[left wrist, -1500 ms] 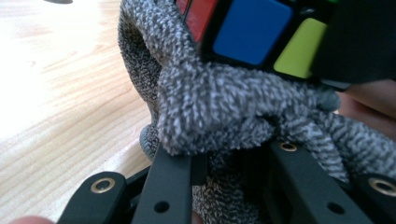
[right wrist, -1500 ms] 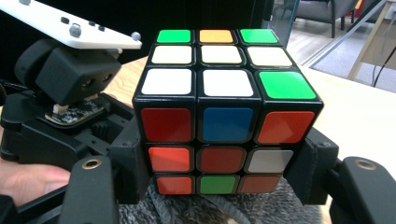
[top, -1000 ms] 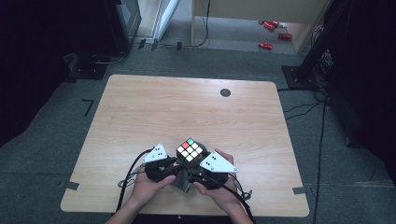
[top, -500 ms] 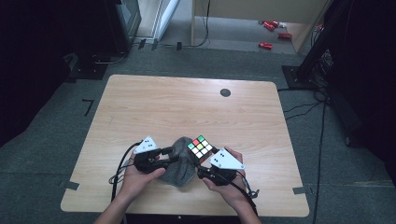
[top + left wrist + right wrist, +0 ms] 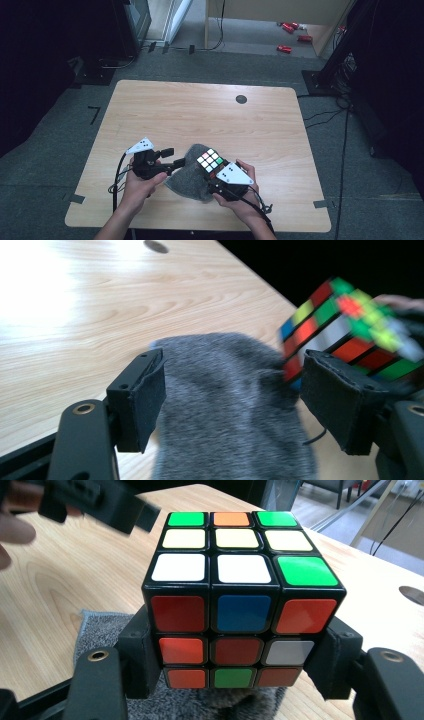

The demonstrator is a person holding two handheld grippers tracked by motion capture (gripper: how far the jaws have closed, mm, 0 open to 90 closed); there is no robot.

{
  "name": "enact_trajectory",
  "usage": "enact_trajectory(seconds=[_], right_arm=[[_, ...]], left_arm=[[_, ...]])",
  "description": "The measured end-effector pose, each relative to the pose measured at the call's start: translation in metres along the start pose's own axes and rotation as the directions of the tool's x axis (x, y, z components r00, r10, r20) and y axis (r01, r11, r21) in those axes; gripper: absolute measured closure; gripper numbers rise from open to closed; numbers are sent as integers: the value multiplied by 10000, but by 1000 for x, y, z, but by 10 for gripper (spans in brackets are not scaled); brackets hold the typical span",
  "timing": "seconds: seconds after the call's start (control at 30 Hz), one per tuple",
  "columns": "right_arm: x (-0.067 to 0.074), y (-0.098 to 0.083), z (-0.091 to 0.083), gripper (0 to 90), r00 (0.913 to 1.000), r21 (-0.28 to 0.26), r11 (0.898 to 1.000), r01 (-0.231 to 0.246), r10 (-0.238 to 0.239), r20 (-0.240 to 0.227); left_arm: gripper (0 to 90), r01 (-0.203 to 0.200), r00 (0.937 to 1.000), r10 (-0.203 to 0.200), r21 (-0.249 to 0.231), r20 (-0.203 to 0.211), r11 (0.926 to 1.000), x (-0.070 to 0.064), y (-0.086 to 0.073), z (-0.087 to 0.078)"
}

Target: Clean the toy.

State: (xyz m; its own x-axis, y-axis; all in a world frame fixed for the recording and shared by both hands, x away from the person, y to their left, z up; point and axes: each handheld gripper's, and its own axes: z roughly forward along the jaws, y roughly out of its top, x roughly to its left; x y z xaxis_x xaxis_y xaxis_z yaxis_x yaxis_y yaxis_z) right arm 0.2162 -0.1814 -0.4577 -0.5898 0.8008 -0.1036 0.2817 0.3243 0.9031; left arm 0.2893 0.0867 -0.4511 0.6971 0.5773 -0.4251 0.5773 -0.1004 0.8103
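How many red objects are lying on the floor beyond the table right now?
3: red objects and lie clustered on the floor past the table's far right corner. More may be hidden.

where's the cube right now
In the high view the cube sits near the table's front edge, right of centre, clamped in the right gripper just above the grey cloth.
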Motion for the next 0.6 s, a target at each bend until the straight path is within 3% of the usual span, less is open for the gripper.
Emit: enact_trajectory(seconds=[0.13,0.3,0.47,0.6], right_arm=[[10,-1,6,344,9990,-2,9991,425,-425,169],[17,-3,11,344,9974,81,9980,620,-623,372],[21,-3,13,344,9961,77,9969,783,-786,404],[26,-3,16,343,9941,204,9953,947,-957,506]], left_arm=[[241,37,9994,-35,-62,357,10000,-11,4,1],[236,-119,9973,124,-75,728,9999,-25,6,3],[237,-239,9963,227,130,833,9996,-34,4,10],[236,-597,9944,556,425,902,9973,-45,1,19]])
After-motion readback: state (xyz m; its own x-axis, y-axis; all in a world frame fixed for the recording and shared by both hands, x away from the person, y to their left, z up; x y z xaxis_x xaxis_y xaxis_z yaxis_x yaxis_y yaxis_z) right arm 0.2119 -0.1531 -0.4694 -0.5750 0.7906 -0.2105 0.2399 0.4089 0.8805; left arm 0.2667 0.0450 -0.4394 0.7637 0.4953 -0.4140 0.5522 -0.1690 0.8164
